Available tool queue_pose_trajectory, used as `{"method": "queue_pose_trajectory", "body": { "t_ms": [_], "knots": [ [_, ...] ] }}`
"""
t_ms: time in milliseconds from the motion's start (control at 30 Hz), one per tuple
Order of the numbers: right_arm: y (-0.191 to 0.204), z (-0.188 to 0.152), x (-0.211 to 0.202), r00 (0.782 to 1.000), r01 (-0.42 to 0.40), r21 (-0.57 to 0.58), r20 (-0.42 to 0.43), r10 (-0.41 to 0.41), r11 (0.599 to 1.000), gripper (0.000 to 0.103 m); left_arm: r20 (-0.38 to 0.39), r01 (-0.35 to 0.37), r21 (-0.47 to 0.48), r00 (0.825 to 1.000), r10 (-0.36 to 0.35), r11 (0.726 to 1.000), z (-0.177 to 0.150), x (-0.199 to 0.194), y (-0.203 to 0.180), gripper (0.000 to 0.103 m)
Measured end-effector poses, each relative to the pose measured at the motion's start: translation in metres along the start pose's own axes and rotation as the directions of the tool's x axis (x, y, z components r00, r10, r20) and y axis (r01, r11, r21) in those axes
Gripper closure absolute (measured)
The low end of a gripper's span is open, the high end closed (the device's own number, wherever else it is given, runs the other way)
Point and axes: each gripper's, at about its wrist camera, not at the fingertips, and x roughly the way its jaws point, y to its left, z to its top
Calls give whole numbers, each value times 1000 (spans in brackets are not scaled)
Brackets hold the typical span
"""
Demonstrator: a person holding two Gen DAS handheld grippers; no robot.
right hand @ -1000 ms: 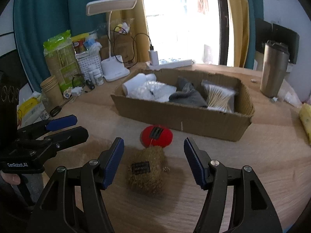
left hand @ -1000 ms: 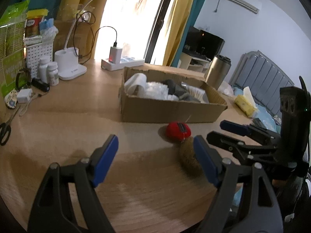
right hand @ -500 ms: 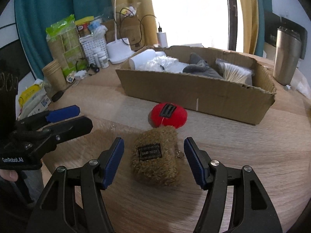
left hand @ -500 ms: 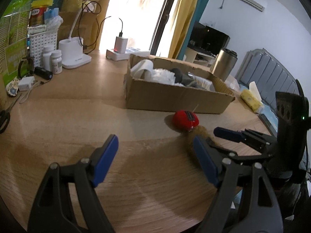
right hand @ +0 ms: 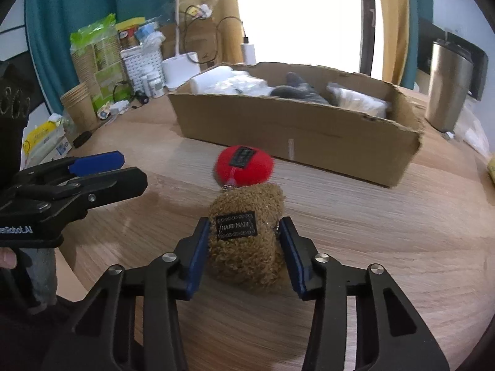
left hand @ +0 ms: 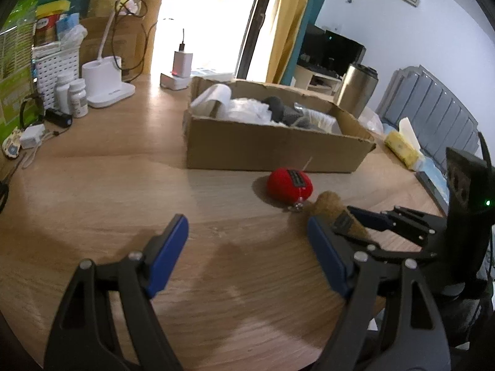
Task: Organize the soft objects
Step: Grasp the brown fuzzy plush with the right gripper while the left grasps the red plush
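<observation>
Nearest the right wrist camera, my right gripper has its two blue pads pressed against either side of the brown fuzzy pouch, so the jaws are closed onto it; the pouch sits on the wooden table with its black "HAND MADE" label facing the lens. I cannot tell whether the pouch is lifted clear of the surface or resting on it. My left gripper hangs over bare tabletop to the left of the pouch, jaws wide apart, nothing between them; from the right wrist view it appears side-on at the left edge. Just beyond the brown pouch, touching or nearly touching its far end, lies the red round pouch, with a dark label on top and a small metal clasp pointing toward the brown one. Behind the red pouch, a short way off, stands the open cardboard box, long side toward me. Inside I see a white roll at the left end, crinkled clear plastic next to it, a grey soft item in the middle and a clear packet at the right end. Past the box on the right stands a steel tumbler; on the left, a white desk lamp base, pill bottles and a white basket.
</observation>
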Motion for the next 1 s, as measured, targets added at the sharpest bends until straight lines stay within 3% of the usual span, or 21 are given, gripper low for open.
{"method": "queue_pose_trajectory", "body": {
  "t_ms": [433, 1000],
  "knots": [
    [-53, -3, -14, 997, 62, 83, 35, -65, 995, 56, -58, -22, 57, 998, 25, 998, 9, 30, -31, 22],
    [-91, 5, -19, 998, 37, 138, 50, -45, 990, 56, -122, -58, 128, 990, 74, 990, 32, 76, -60, 22]
  ]
}}
